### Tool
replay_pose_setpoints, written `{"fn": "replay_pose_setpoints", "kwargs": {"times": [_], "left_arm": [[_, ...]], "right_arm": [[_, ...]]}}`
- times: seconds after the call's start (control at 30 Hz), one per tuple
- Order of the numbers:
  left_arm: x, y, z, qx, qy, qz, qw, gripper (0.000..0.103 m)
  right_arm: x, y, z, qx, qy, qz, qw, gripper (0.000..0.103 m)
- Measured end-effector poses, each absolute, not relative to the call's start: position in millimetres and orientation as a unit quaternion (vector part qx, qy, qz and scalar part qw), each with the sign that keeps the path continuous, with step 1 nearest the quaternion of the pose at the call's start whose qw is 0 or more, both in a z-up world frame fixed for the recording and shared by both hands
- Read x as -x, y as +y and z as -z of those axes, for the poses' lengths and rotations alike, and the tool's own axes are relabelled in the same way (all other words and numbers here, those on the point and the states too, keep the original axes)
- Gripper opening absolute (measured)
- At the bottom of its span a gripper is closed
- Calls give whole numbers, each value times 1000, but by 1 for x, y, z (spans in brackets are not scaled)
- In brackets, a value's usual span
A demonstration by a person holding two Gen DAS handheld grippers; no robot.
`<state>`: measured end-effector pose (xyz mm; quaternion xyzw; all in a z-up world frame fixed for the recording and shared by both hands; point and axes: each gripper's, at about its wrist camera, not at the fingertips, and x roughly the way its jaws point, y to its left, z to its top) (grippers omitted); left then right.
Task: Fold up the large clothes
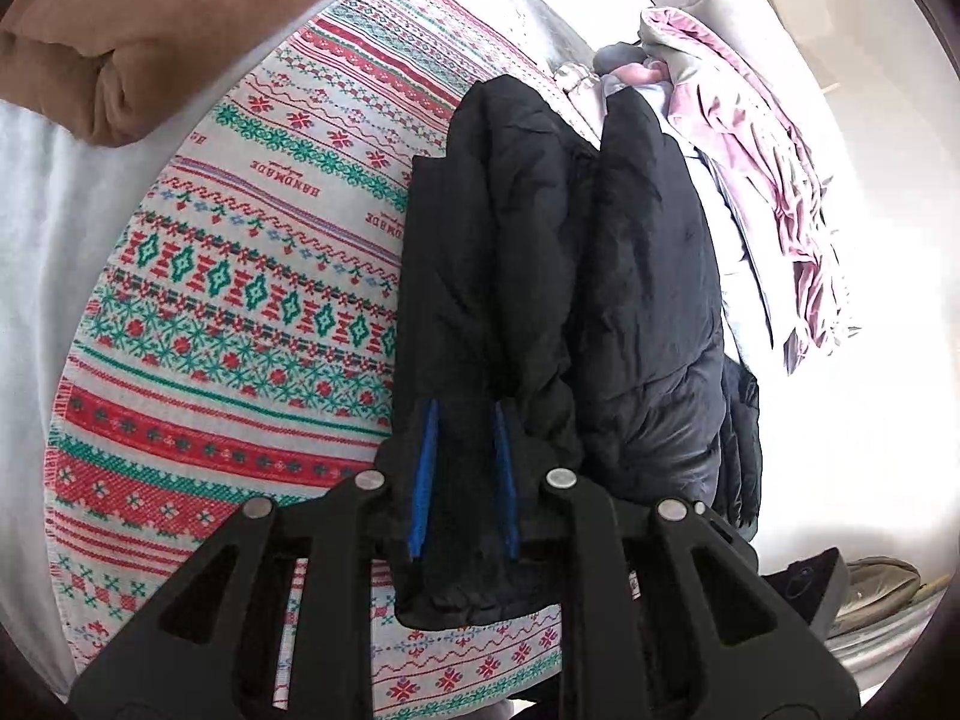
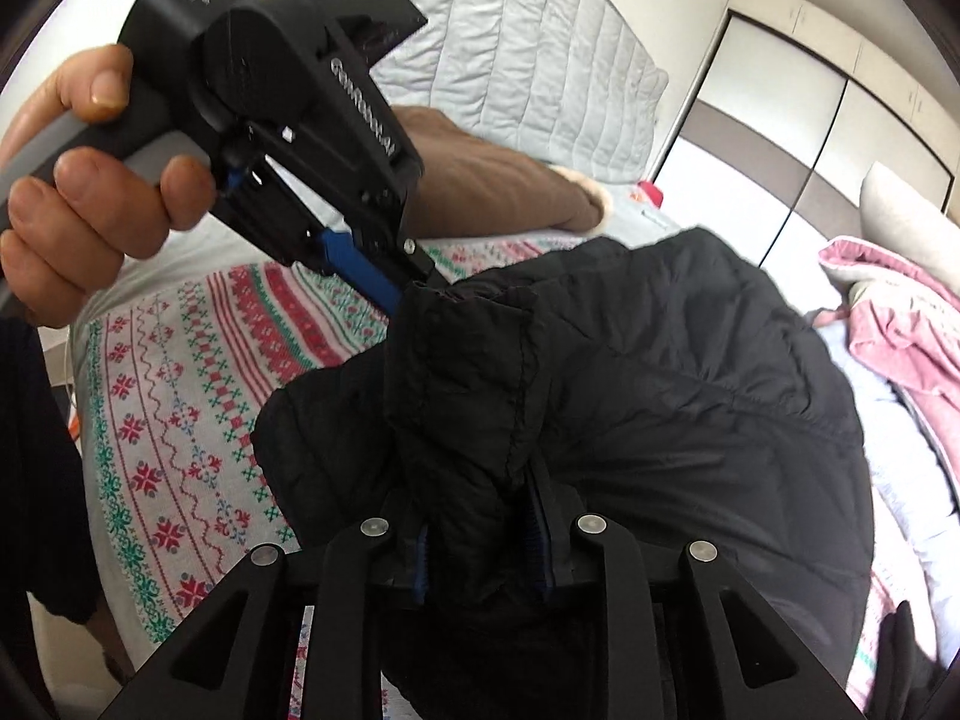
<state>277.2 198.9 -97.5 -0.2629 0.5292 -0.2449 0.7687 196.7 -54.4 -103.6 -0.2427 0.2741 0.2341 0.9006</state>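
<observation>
A black puffer jacket (image 1: 600, 252) hangs lifted above a patterned red, green and white blanket (image 1: 228, 276) on a bed. My left gripper (image 1: 465, 420) is shut on a bunched edge of the jacket between its blue pads. In the right wrist view the jacket (image 2: 660, 372) fills the middle. My right gripper (image 2: 480, 540) is shut on another fold of it. The left gripper (image 2: 408, 291), held by a hand, grips the jacket's upper edge just beyond.
A brown folded blanket (image 1: 150, 42) lies at the far left of the bed. A pink garment (image 1: 762, 162) and pale clothes are piled on the right. A quilted white headboard (image 2: 510, 42) and wardrobe doors (image 2: 780, 138) stand behind.
</observation>
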Motion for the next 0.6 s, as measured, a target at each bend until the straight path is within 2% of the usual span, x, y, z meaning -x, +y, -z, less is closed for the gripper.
{"fn": "replay_pose_setpoints", "kwargs": {"times": [0.23,0.3,0.37,0.4,0.47,0.6], "left_arm": [[-276,176,74,255,511,240,785,21],[-276,176,64,253,498,243,793,30],[-275,173,54,251,484,248,801,38],[-275,170,48,249,476,252,805,44],[-274,165,39,243,461,260,813,49],[-278,148,19,225,429,275,830,57]], "right_arm": [[-204,-60,107,219,301,-238,897,33],[-205,-67,96,194,322,-257,891,42],[-195,-83,72,142,333,-310,879,55],[-189,-91,61,123,324,-331,878,58],[-174,-119,32,87,283,-355,887,71],[-178,-187,8,-10,265,-316,911,74]]}}
